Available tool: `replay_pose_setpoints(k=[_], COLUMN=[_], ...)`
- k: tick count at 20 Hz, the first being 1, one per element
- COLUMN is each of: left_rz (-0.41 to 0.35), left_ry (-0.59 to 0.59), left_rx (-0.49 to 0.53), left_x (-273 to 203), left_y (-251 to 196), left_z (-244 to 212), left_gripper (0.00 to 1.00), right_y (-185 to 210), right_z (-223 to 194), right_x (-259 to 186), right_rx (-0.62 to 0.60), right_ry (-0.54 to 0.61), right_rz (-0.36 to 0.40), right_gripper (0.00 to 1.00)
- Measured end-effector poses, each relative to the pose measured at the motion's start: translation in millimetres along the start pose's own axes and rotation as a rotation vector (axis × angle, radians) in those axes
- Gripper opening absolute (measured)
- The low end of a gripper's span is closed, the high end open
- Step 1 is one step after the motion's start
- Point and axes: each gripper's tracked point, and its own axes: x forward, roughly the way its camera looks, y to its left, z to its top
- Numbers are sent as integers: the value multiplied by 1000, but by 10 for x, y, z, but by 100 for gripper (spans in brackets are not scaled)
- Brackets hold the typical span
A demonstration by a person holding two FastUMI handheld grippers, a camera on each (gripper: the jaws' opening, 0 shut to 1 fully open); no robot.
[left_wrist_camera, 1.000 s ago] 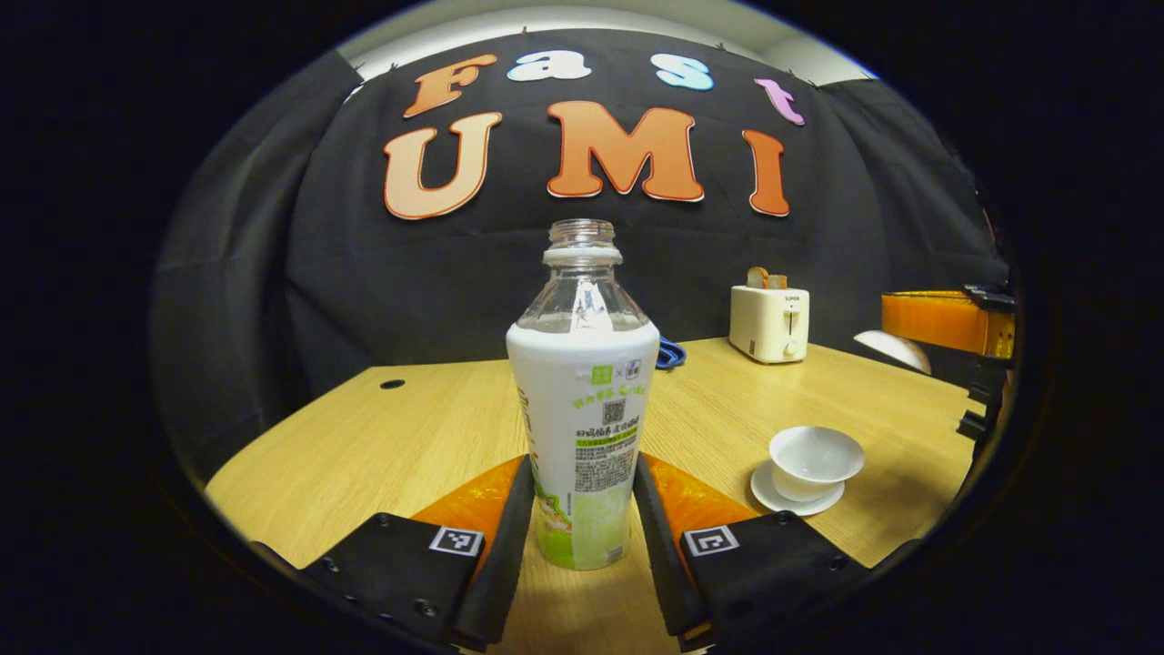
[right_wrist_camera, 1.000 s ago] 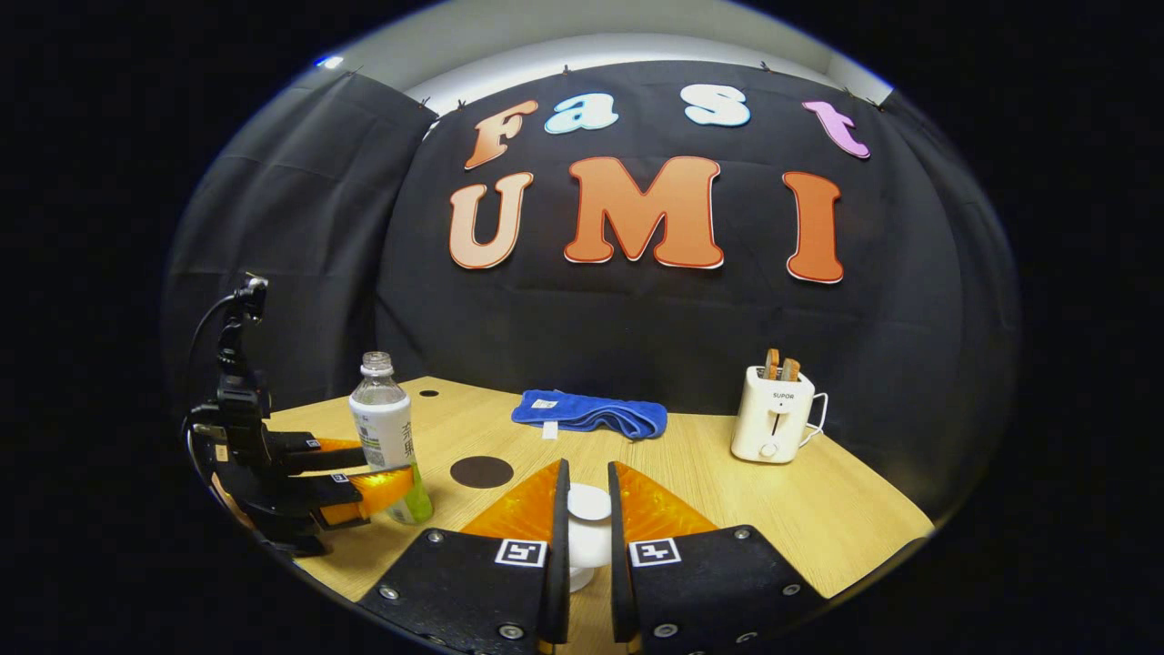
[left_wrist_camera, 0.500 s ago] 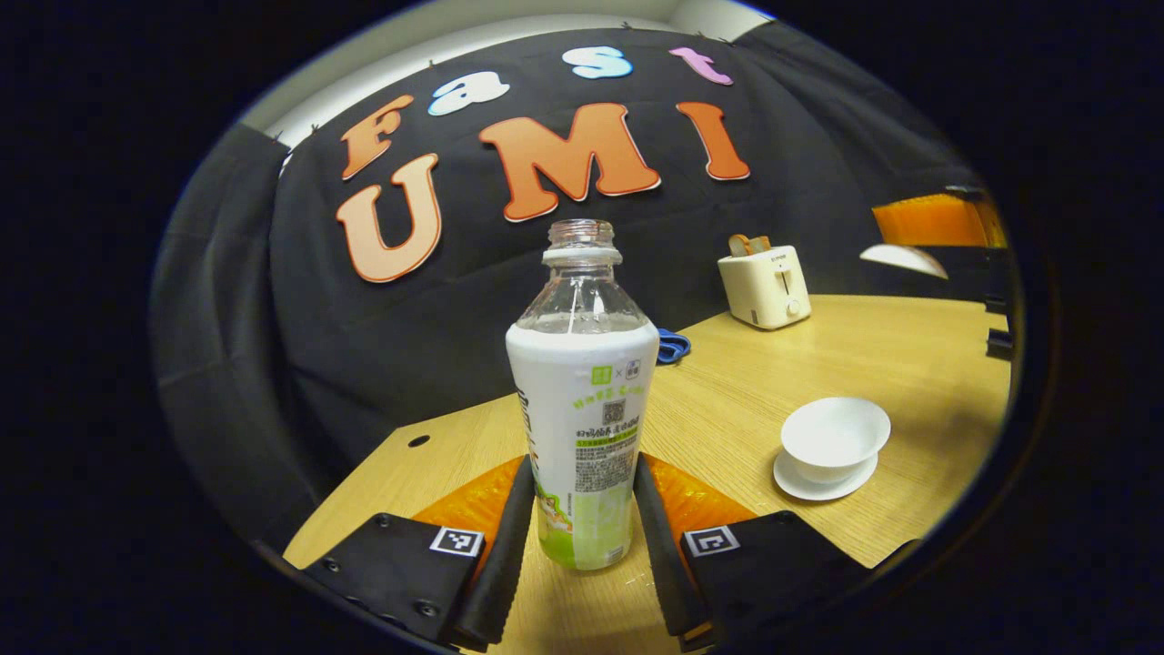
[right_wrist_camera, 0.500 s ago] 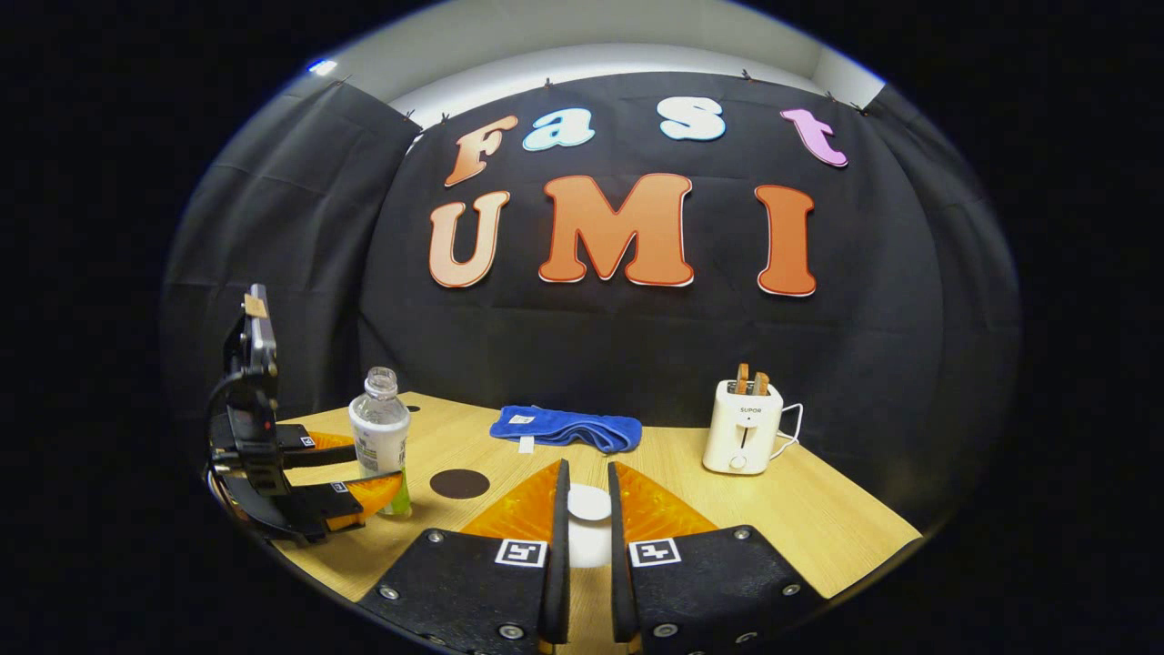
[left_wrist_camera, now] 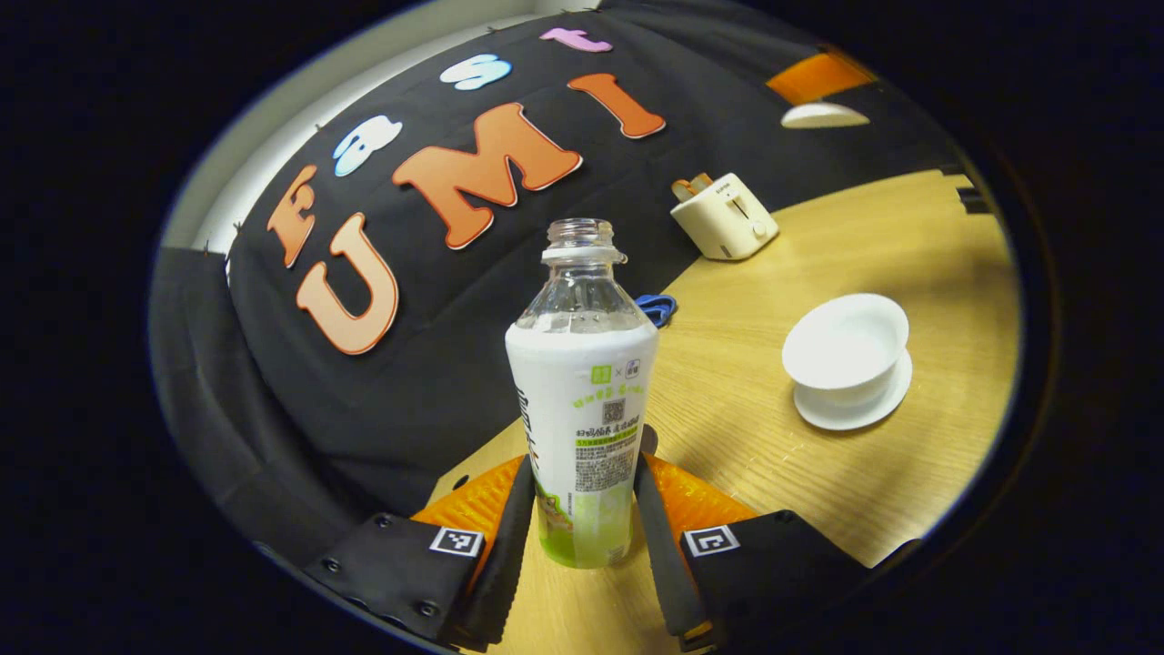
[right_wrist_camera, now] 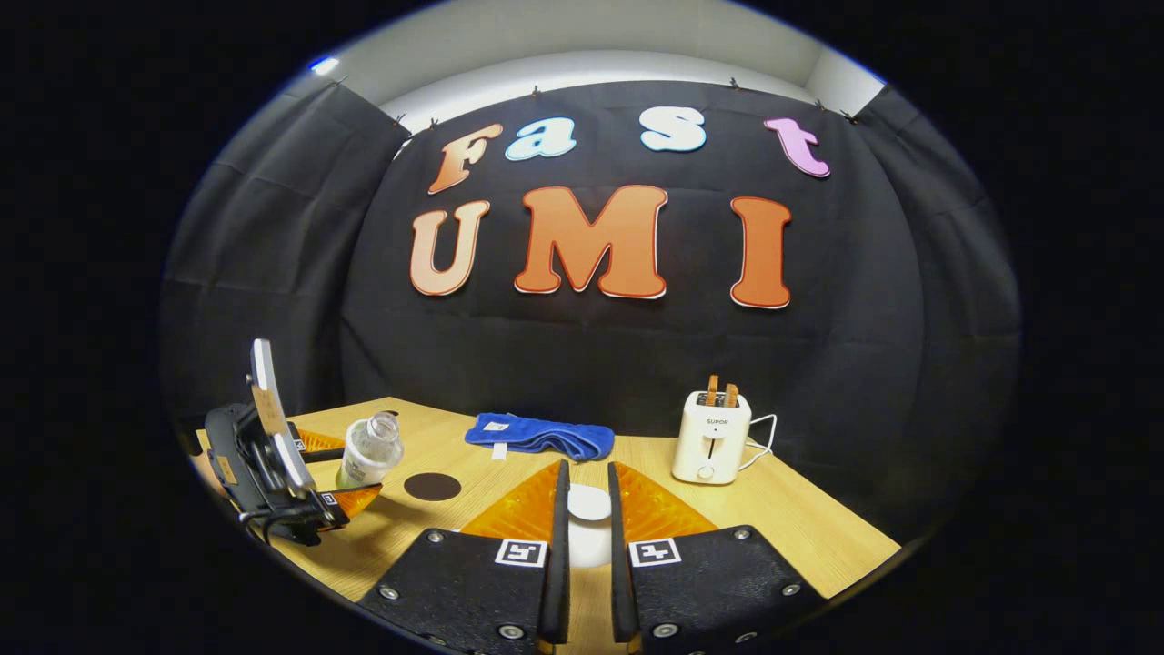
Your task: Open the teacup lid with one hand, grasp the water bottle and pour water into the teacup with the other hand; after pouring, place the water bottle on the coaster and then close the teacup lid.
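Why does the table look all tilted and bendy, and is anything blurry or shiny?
In the left gripper view the fisheye lens curves the table, and the camera leans with the tipped water bottle; the teacup stays sharp and casts a soft shadow. In the right gripper view the picture is level, with a bright spot of glare upper left, and the teacup lid looks washed out.

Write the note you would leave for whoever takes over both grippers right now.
Left gripper: shut on the clear plastic water bottle with white-green label, uncapped, tilted toward the cup.
Right gripper: shut on the white teacup lid, held up.
White porcelain teacup sits open on its saucer.
Round dark coaster bare.
Done: lid off, bottle grasped.
Left: pour, bottle to coaster, lid back on.
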Motion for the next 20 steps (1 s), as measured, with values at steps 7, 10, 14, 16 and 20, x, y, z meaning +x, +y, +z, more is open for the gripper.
replay_pose_setpoints(k=[7, 10, 14, 16, 20], left_rz=[9, -13, -22, -20, -7], left_ry=[-6, 14, 35, 39, 39], left_rx=[271, 350, 447, 484, 578], left_x=[19, 33, 63, 68, 90], left_y=[-33, -80, -120, -119, -83], left_z=[79, 52, 56, 76, 101], left_gripper=[66, 63, 64, 65, 65], right_y=[-217, -270, -308, -340, -354], right_z=[46, 31, -48, -77, -66], right_x=[-85, -101, -93, -90, -104], right_rx=[13, 16, 39, 34, 31], right_ry=[-19, -19, -4, 1, -5], right_rz=[-26, -32, -27, -35, -34], right_gripper=[19, 19, 14, 19, 19])
